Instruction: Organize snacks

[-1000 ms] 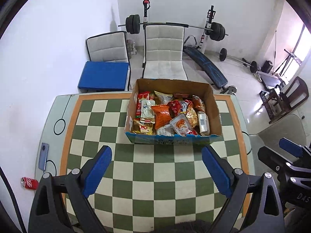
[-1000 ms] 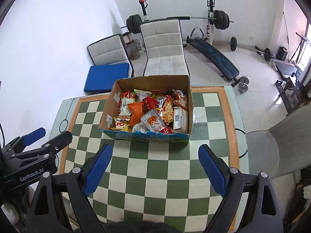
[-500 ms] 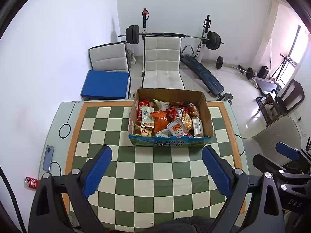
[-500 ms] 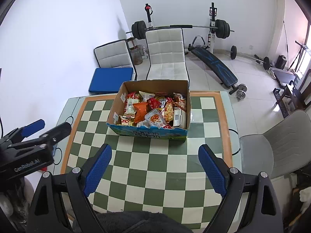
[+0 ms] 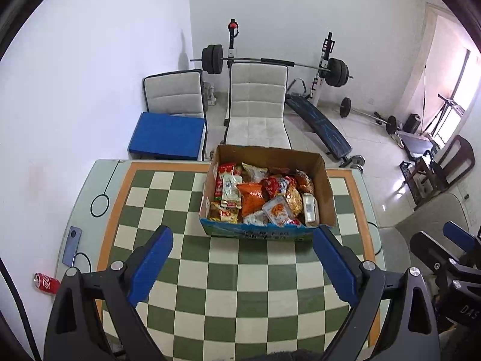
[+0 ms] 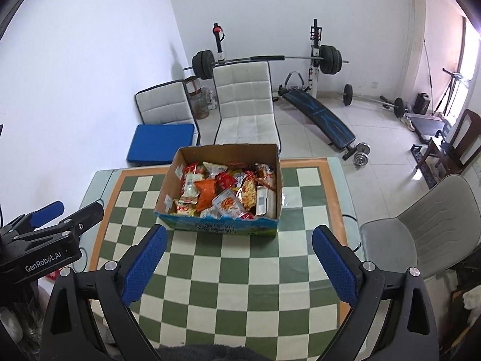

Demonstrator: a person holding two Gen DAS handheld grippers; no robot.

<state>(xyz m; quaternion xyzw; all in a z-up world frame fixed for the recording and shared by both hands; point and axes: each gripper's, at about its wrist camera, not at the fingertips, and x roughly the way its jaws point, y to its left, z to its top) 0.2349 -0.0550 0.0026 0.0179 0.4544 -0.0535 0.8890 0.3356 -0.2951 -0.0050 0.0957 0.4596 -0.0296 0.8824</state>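
1. I held the left gripper [image 5: 242,266] with its jaws spread wide and nothing between the blue pads. It hung above the checkered table [image 5: 240,300], short of the box, probably so the whole box stayed in frame.
2. I held the right gripper [image 6: 237,266] the same way: jaws wide apart, empty, above the near half of the table and aimed at the box front.
3. The snacks [image 5: 261,195] were all in the cardboard box [image 5: 327,192], which sat on the far half of the table, right of centre. The packets lay piled and overlapping at mixed angles, not in rows.
4. An orange packet [image 5: 251,197] lay on top mid-pile, and a white barcoded pack [image 5: 310,207] stood against the right wall. The top layer was reachable from above; what lay beneath was hidden.
5. No packets lay on the table outside the box. That fits either a pile still to be sorted or one already gathered in, and I couldn't tell which.
6. A phone [image 5: 71,245] lay at the table's left edge on its cable, well clear of the box. A red can [image 5: 46,282] showed lower left, beyond the table edge.
7. Both tools sat side by side, each visible at the edge of the other's view, neither touching anything.
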